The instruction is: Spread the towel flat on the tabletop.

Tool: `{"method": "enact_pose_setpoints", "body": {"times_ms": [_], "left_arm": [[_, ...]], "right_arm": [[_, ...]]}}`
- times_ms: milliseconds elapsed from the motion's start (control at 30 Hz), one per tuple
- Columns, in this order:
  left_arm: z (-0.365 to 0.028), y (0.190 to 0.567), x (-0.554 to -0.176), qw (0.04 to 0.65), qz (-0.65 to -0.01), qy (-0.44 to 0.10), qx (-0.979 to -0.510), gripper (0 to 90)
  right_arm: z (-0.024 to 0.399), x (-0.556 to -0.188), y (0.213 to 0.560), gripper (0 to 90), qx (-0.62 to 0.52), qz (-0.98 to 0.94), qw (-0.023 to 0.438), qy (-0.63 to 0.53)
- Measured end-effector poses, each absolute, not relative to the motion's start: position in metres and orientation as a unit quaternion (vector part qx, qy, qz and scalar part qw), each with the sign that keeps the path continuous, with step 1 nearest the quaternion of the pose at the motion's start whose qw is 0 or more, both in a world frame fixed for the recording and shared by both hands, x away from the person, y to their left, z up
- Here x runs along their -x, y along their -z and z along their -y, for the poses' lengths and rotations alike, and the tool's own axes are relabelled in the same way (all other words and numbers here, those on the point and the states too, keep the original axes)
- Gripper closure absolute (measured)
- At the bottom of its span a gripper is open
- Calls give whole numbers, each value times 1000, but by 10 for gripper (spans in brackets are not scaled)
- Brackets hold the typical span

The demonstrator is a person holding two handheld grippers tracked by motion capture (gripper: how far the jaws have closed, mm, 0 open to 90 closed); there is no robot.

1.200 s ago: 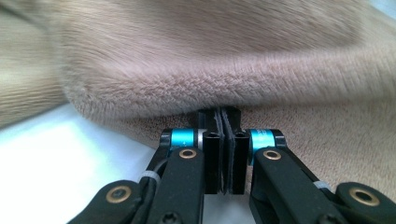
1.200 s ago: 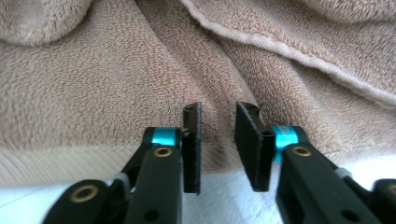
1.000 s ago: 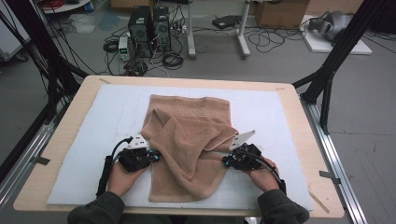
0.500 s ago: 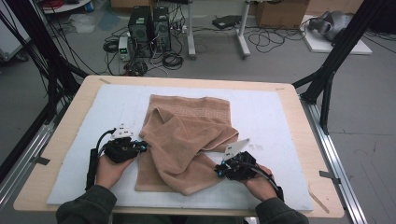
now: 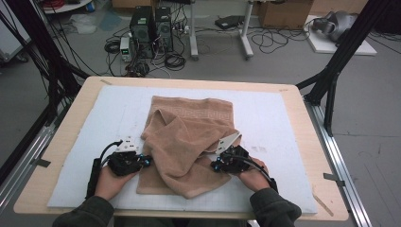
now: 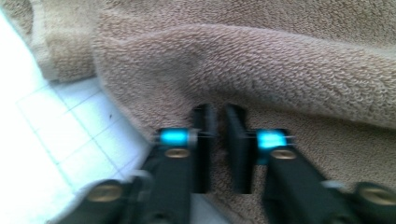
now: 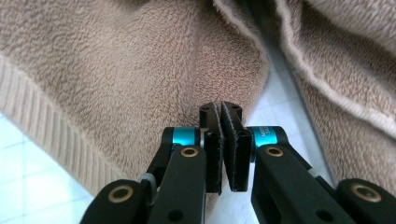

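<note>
High view: towel lies rumpled between left gripper and right gripper, both with jaws just pressed together, each at a side edge.

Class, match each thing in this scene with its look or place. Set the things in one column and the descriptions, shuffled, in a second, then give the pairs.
1 towel
2 mat
3 table
4 computer towers

A black, on the floor beyond the table
B pale wood
C brown and rumpled
D white with a fine grid

Pairs: 1-C, 2-D, 3-B, 4-A
</note>
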State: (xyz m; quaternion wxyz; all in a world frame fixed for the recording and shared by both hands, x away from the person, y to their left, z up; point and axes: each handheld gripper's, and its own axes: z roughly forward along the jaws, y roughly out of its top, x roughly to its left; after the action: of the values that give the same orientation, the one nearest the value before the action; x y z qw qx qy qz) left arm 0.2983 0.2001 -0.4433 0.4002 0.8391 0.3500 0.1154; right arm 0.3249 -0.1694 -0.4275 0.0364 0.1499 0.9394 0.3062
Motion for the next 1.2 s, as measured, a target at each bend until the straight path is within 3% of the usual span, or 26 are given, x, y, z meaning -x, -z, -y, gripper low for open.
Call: {"method": "enact_pose_setpoints", "body": {"times_ms": [367,567,733,800,900,1200], "left_arm": [[-202,443,-294,406,-352,-115,-836,871],[-202,444,-295,405,-352,-113,-836,855],[-202,445,-297,410,-350,-111,-835,831],[-202,446,-296,411,-350,-112,-834,820],[-202,446,-296,410,-349,-113,-835,821],[-204,448,-291,418,-352,-113,-830,819]], "right_arm": [[204,-282,427,865,-162,-931,3,-327],[192,-288,406,721,-152,-921,70,-353],[165,-308,405,632,-152,-919,85,-354],[156,-315,411,667,-156,-920,75,-351],[154,-319,416,865,-160,-923,63,-344],[212,-298,416,876,-230,-905,70,-350]]}}
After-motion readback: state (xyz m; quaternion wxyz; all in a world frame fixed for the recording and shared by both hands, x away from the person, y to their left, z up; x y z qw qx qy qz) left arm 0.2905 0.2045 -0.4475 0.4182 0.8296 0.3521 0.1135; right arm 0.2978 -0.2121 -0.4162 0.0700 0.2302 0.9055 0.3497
